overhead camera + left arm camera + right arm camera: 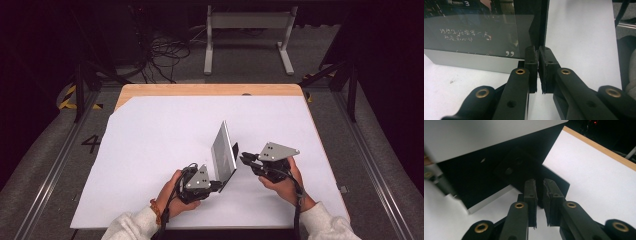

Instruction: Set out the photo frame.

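We see the counter (pixel 150 150) under a white sheet, and everything is placed relative to the photo frame (pixel 223 150) standing tilted near its front middle. The frame's long axis runs up and away from us. Our left gripper (pixel 217 186) sits at the frame's near lower corner, pinched narrow on the frame's thin edge. Our right gripper (pixel 244 160) sits just right of the frame, behind its black back, nearly closed with a slim gap and nothing between the pads; the black stand flap (pixel 544 187) lies just ahead of it. On the frame's glass we read a "3", closing quotation marks and pale handwriting too small to make out.
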Available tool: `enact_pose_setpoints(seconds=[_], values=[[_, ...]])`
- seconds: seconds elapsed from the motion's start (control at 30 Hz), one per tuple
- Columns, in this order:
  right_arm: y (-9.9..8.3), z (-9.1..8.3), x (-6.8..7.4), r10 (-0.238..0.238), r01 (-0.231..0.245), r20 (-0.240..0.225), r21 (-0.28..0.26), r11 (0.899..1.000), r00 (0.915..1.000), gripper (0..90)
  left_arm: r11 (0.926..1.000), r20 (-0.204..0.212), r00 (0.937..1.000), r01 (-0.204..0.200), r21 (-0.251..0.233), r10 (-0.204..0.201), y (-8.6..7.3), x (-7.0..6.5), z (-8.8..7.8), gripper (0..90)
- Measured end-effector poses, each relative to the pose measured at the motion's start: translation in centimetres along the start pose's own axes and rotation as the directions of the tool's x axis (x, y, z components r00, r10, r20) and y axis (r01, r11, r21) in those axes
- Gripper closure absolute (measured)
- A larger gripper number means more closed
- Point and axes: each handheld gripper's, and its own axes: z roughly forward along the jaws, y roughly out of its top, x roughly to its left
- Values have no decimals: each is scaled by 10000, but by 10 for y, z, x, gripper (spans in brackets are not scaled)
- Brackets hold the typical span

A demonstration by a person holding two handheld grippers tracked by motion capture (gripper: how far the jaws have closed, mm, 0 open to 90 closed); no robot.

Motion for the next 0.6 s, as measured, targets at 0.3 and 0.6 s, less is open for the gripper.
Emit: enact_pose_setpoints(seconds=[0.3, 0.6], values=[[-11, -16, 22, -120, 126, -682, 82, 9999, 9976, 788, 10000, -40, 10000, 34, 37, -33, 4, 0, 7, 850], [-15, -14, 33, -56, 82, -1022, 248, 9997, 9947, 727, 10000, -75, 9999, 73, 24, -73, 8, 3, 13, 842]])
